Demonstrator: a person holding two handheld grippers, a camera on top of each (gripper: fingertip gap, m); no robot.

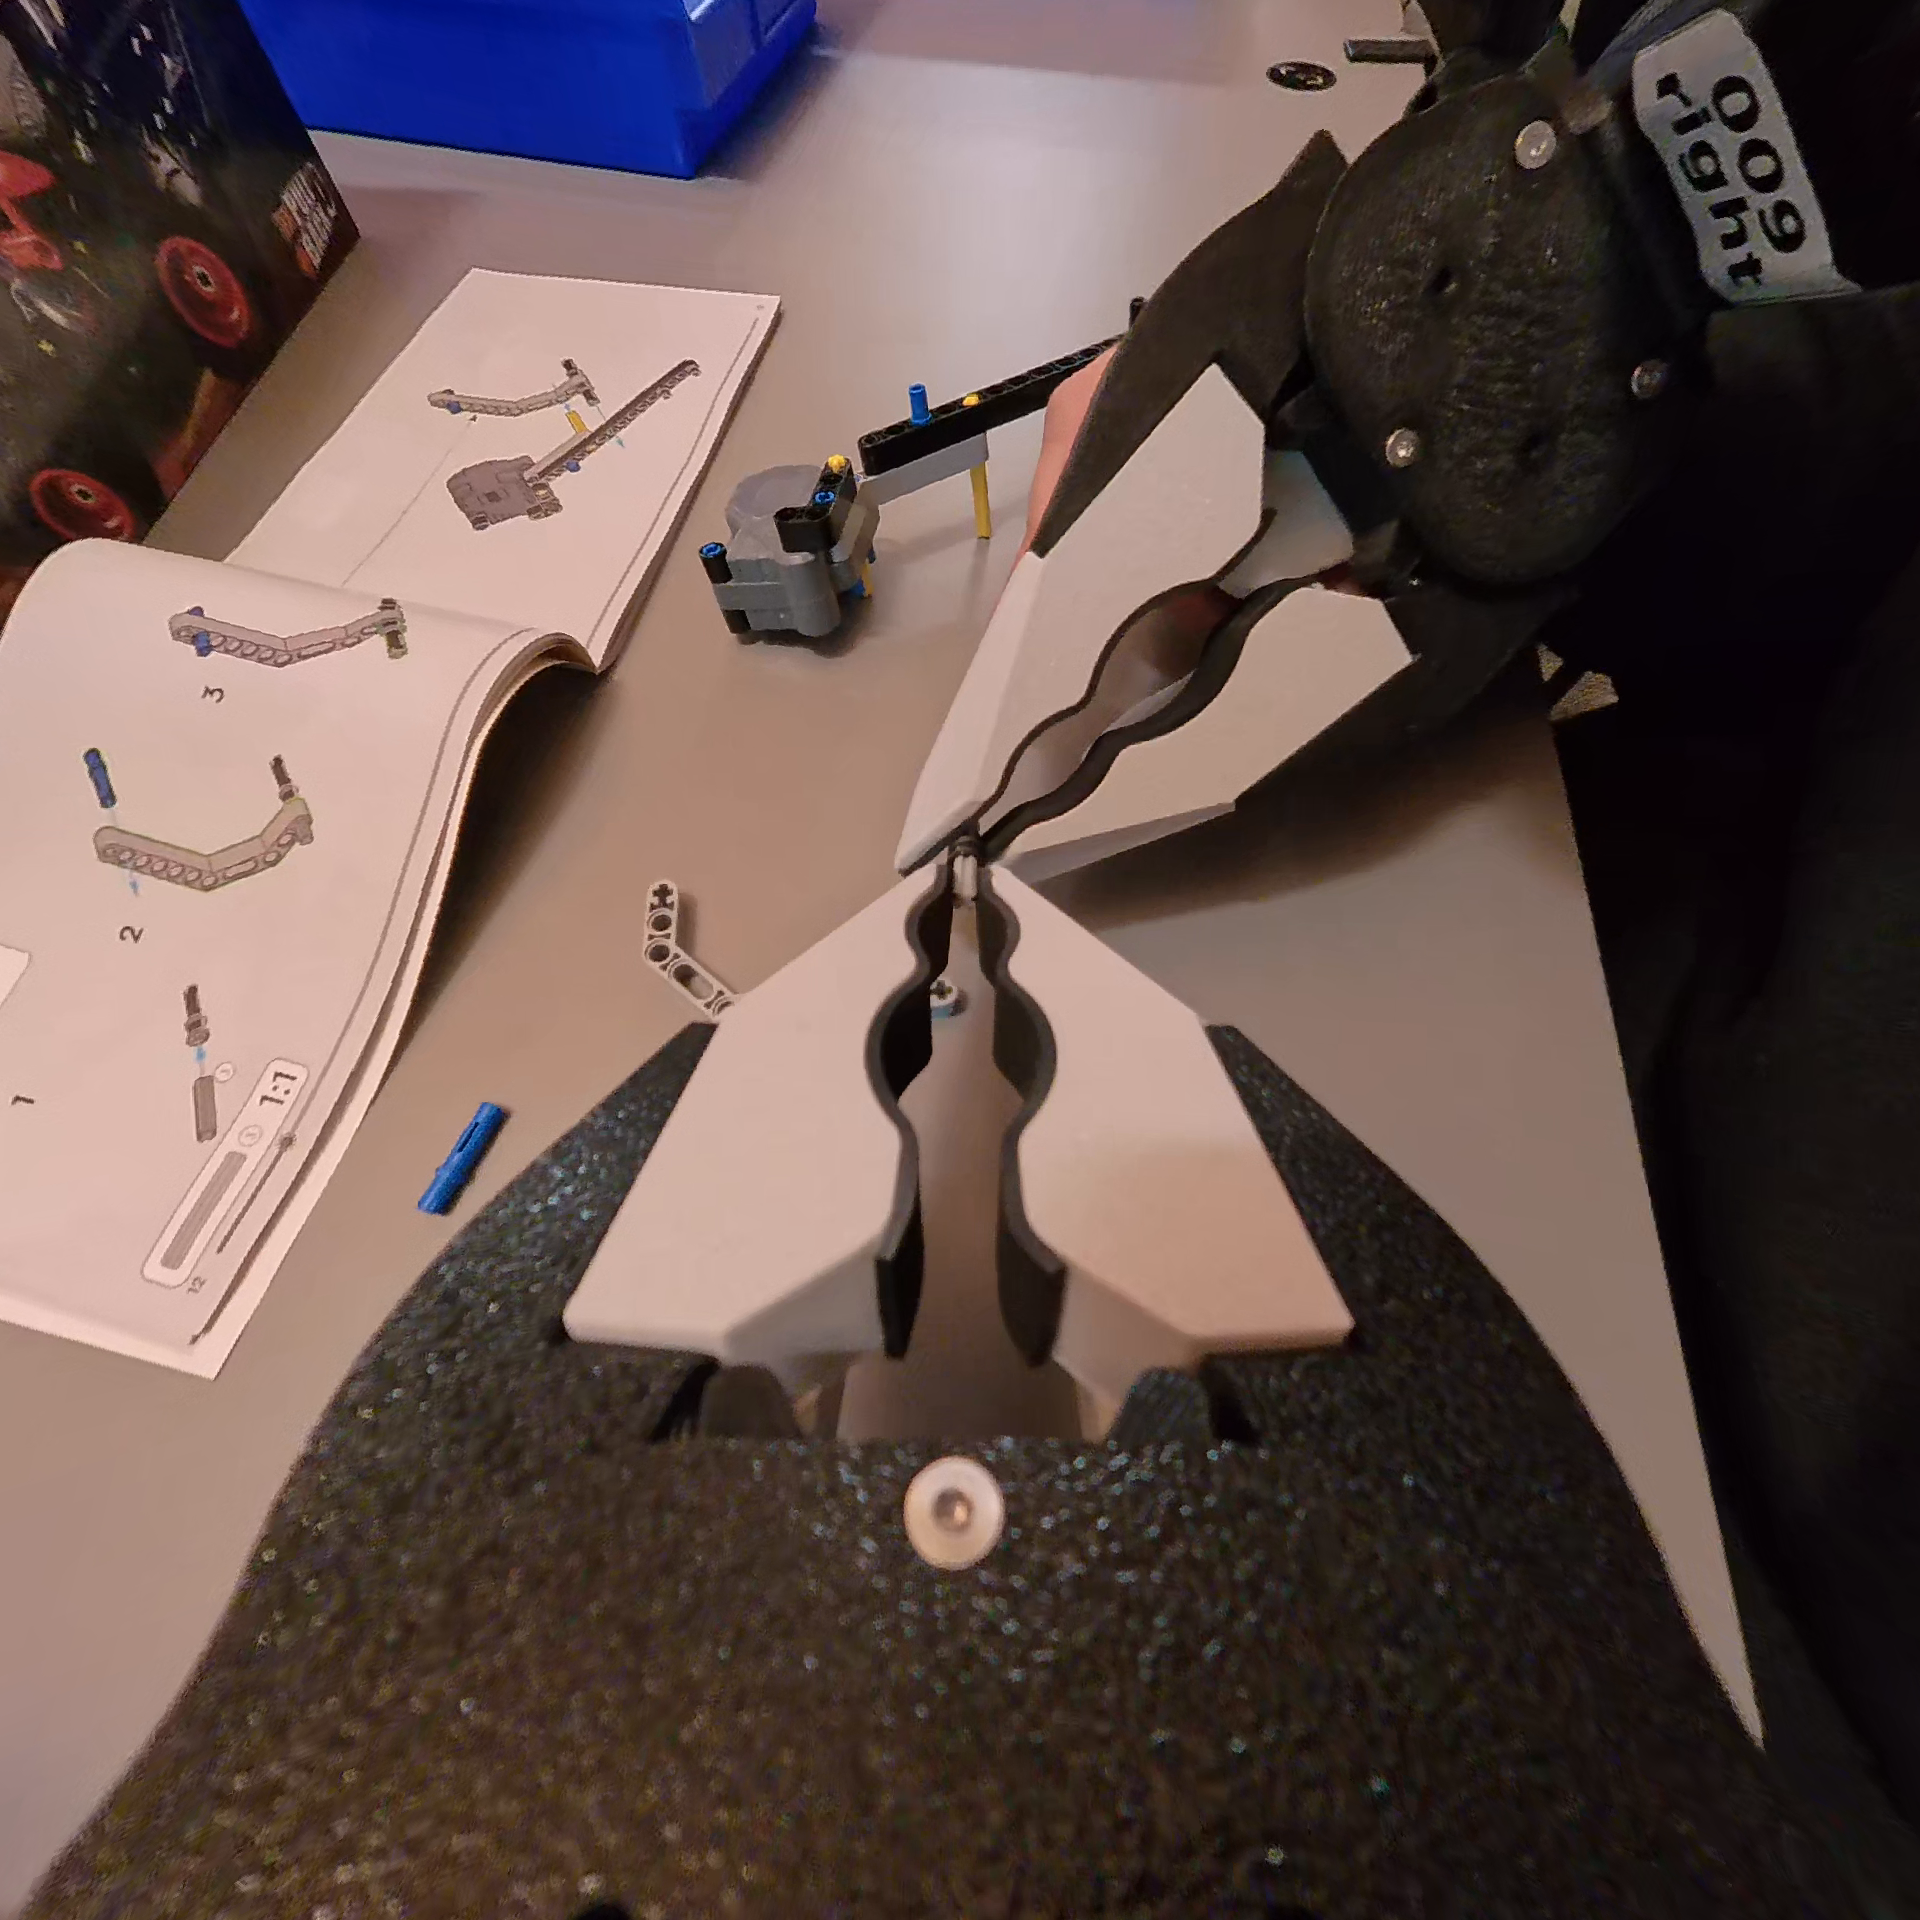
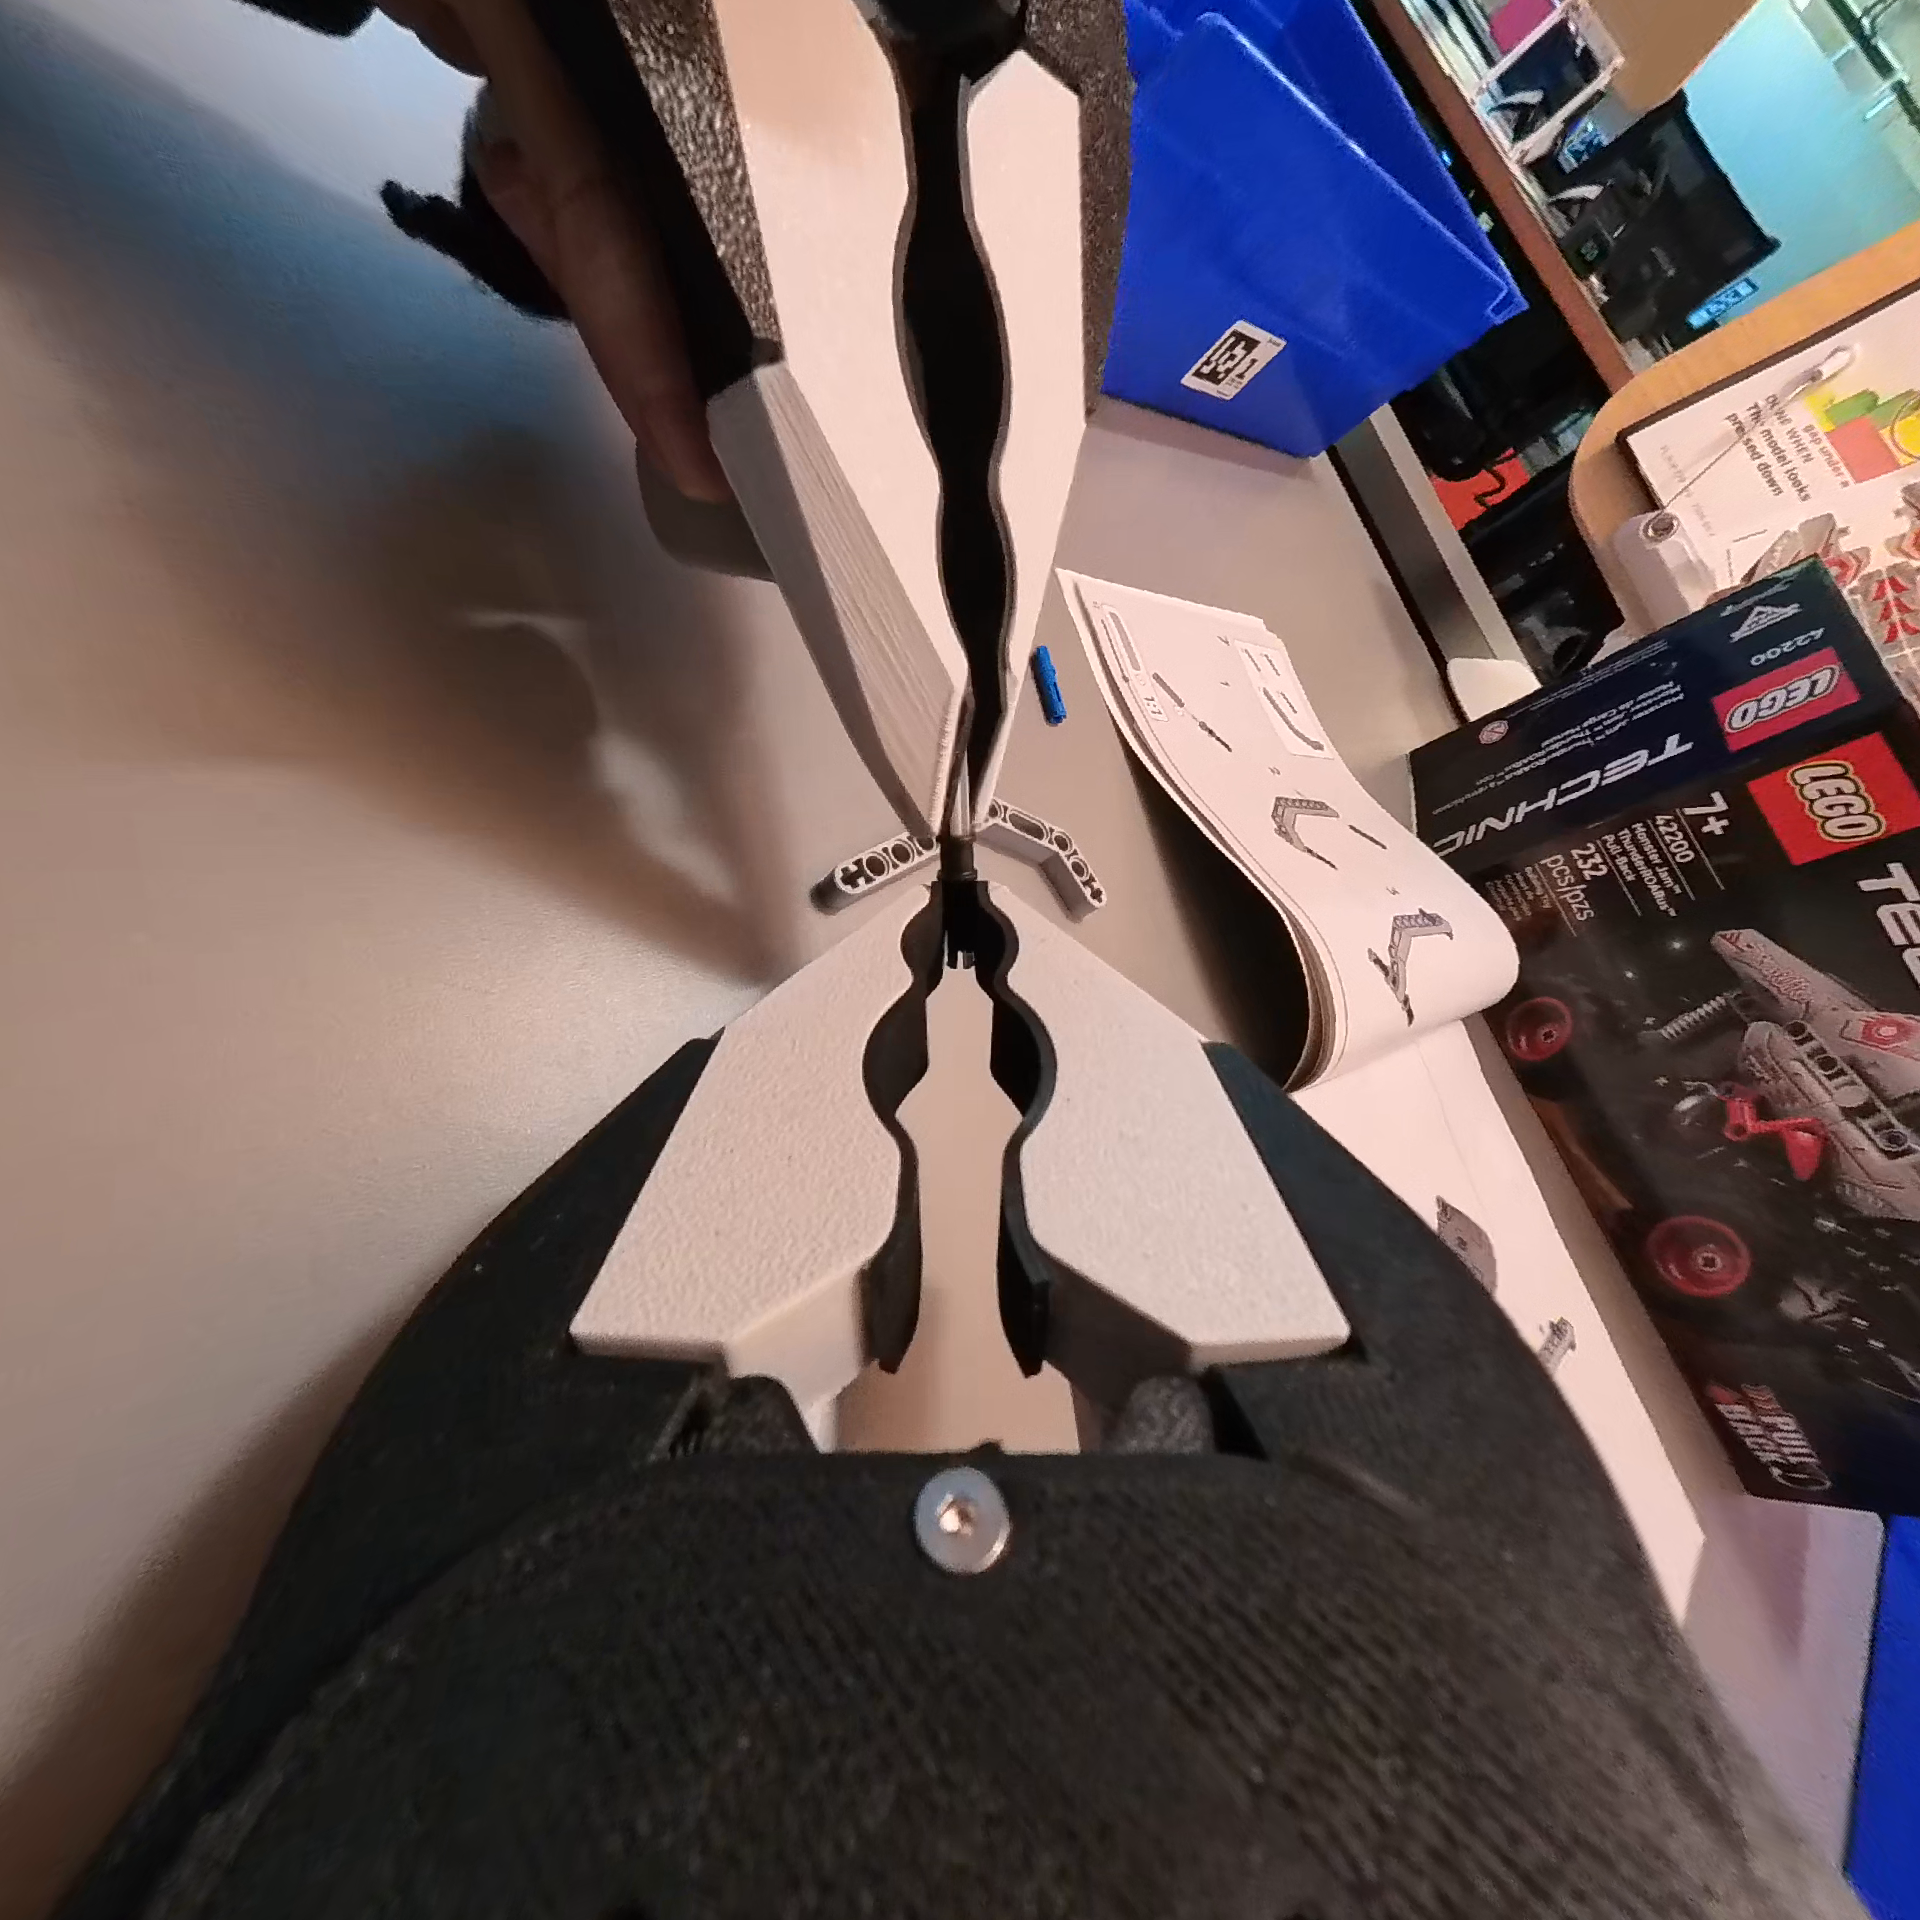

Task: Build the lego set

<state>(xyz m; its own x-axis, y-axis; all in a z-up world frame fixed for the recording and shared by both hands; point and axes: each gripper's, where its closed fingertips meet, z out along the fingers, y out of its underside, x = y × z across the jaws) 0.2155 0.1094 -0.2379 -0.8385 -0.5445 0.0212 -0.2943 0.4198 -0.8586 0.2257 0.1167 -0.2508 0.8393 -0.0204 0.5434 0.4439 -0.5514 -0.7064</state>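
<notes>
My left gripper [image 1: 966, 899] is shut on a small light grey connector [image 1: 966, 871]. My right gripper [image 2: 961, 920] is shut on a small black pin [image 2: 959, 878]. The two grippers meet tip to tip above the table, and the pin and the connector touch end to end. The right gripper also shows in the left wrist view [image 1: 961, 836], coming in from the upper right. The left gripper shows in the right wrist view [image 2: 958, 821], coming down from the top. A bent grey beam [image 1: 681, 951] lies on the table just below the tips.
A partly built grey and black assembly [image 1: 800, 540] stands further back. A blue pin [image 1: 462, 1158] lies near the open instruction booklet [image 1: 312, 727]. The set's box [image 2: 1714, 1039] and a blue bin [image 1: 540, 73] stand at the table's far side. A small piece [image 1: 948, 997] lies under my left fingers. The tips of both grippers are at nearly the same place.
</notes>
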